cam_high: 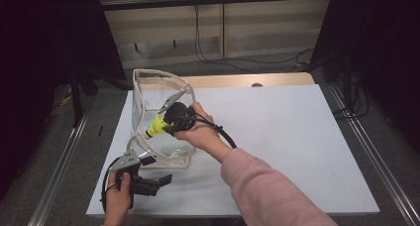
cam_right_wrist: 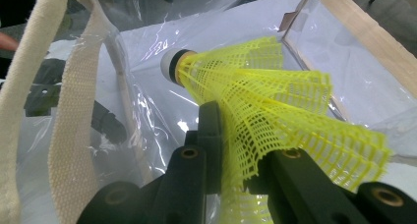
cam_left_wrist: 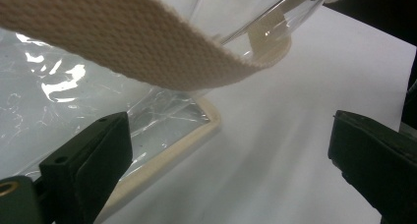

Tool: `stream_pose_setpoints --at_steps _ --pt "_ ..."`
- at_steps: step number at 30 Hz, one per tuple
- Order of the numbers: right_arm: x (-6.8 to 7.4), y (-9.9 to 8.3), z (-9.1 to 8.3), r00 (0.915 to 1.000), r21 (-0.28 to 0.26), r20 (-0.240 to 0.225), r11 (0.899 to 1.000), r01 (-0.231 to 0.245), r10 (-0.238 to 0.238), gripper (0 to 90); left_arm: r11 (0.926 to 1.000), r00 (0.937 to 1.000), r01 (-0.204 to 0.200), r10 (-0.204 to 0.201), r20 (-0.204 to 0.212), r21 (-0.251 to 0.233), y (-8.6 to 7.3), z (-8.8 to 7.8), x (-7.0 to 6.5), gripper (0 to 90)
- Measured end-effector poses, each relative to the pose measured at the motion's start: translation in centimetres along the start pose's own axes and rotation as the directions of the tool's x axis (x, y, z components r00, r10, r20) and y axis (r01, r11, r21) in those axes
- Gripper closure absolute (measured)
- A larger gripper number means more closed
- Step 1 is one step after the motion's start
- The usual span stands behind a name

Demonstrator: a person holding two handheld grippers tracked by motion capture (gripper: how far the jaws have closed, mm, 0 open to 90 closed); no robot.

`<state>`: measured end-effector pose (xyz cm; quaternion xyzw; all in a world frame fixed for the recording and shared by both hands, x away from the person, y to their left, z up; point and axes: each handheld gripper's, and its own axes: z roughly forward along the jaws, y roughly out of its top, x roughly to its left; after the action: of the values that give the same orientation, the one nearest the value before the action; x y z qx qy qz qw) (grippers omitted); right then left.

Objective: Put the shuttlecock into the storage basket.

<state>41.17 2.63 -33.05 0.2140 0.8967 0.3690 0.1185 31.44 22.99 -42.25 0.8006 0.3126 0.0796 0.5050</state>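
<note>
Yellow shuttlecock (cam_right_wrist: 275, 101) at clear bag (cam_high: 148, 94) mouth.
Right hand-held gripper (cam_right_wrist: 238, 150) pinches its skirt; left hand-held gripper (cam_left_wrist: 221, 150) gapes wide, empty, over white surface (cam_high: 297, 137).

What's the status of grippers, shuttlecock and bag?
Right gripper shut on shuttlecock, inside clear bag. Left gripper open beside bag. Strap across opening.
</note>
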Motion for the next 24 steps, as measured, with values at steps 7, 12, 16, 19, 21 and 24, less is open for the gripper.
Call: stream_pose_setpoints --at_steps 7,12,16,19,21,24 --pt "0.3 -0.2 0.6 1.0000 0.020 -0.003 1.000 -0.006 0.006 81.4 1.0000 1.0000 -0.001 0.001 0.000 -0.003 0.0 0.0 0.0 2.8" --pt "0.8 -0.2 1.3 0.9996 0.057 -0.029 0.998 -0.005 0.007 81.2 1.0000 1.0000 -0.002 0.002 0.002 -0.004 0.0 0.0 0.0 2.8" --pt "1.0 -0.3 1.7 0.9995 0.071 -0.027 0.997 0.016 -0.014 85.7 1.0000 1.0000 -0.004 0.004 -0.001 -0.004 0.0 -0.1 0.0 2.8" --pt "1.0 -0.3 1.8 0.9996 0.081 -0.024 0.997 0.019 -0.017 85.4 1.0000 1.0000 -0.005 0.005 -0.002 -0.003 0.0 -0.1 0.0 2.8" --pt "1.0 -0.3 1.8 0.9996 0.105 -0.026 0.994 0.014 -0.011 82.7 1.0000 1.0000 -0.005 0.005 -0.003 -0.003 0.0 -0.1 0.0 2.8" --pt "1.0 -0.3 1.8 0.9993 0.107 -0.036 0.994 -0.004 0.008 77.8 1.0000 1.0000 -0.004 0.004 -0.001 -0.005 0.0 -0.1 0.0 2.8"
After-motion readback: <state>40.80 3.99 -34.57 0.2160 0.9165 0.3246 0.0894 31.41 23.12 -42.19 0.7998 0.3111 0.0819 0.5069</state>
